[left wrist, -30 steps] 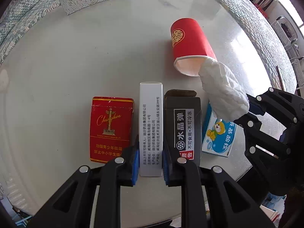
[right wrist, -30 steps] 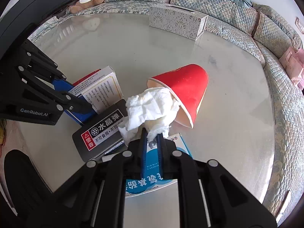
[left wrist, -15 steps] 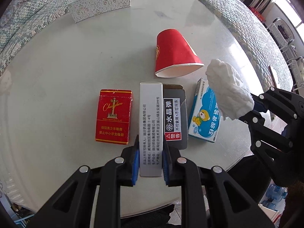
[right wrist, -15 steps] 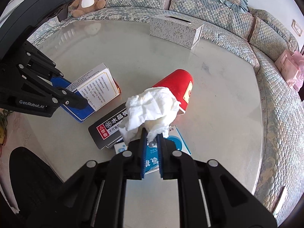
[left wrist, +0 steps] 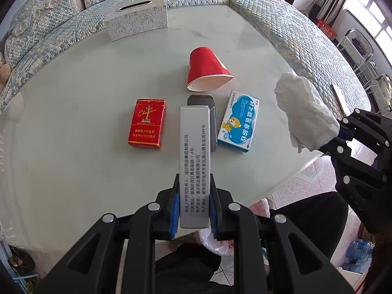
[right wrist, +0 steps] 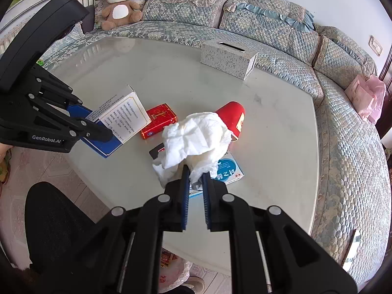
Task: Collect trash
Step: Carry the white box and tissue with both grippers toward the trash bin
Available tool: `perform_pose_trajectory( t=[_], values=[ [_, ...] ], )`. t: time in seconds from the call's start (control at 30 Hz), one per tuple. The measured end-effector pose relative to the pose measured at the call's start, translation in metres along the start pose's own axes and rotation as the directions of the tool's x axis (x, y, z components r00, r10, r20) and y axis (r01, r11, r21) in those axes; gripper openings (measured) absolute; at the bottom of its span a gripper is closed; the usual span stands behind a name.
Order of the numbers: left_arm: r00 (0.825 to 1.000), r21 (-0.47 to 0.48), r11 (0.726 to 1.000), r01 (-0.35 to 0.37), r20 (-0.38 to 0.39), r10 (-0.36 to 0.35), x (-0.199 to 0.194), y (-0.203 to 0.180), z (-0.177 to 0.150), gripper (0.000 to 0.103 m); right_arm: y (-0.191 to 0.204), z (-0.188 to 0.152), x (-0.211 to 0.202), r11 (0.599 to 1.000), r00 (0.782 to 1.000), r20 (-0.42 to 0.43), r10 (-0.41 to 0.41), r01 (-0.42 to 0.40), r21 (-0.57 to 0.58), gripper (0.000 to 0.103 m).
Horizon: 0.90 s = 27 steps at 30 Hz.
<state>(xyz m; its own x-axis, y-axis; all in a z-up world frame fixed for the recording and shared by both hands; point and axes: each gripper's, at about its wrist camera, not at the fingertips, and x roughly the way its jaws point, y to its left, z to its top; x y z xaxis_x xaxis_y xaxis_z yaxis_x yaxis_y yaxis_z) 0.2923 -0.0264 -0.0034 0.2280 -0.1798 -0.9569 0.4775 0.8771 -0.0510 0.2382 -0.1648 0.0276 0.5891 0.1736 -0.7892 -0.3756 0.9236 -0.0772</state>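
Your left gripper (left wrist: 193,205) is clamped on the white carton (left wrist: 194,156), light but crushable; right gripper (right wrist: 195,191) pinches the soft tissue wad (right wrist: 196,139), both lifted above the desk (left wrist: 73,98). Grip gently.

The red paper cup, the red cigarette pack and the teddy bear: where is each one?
Red paper cup (left wrist: 205,69): left wrist view, on its red side wall.
Red cigarette pack (left wrist: 146,123): left wrist view, middle of its front face.
Teddy bear (right wrist: 120,9): right wrist view, on its white belly.
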Motion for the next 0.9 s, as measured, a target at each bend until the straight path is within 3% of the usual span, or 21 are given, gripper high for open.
perform_pose_trajectory(
  t=[0.33, 0.43, 0.9],
  values=[
    [0.998, 0.014, 1.0, 0.019, 0.065, -0.02, -0.023, -0.031, -0.067, 0.02, 0.036, -0.041, -0.033, 0.999, 1.0, -0.017, 0.024, -0.025, -0.031, 0.011],
    [0.997, 0.039, 0.999, -0.01, 0.075, 0.007, -0.021, -0.043, -0.086, 0.02, 0.046, -0.053, -0.039, 0.999, 0.999, -0.021, 0.032, -0.033, -0.041, 0.011],
    [0.999, 0.018, 0.999, 0.05, 0.005, -0.05, 0.031, -0.058, -0.142, 0.02, 0.087, -0.115, -0.019, 0.995, 0.991, -0.118, 0.067, -0.075, -0.06, 0.011]
  ],
)
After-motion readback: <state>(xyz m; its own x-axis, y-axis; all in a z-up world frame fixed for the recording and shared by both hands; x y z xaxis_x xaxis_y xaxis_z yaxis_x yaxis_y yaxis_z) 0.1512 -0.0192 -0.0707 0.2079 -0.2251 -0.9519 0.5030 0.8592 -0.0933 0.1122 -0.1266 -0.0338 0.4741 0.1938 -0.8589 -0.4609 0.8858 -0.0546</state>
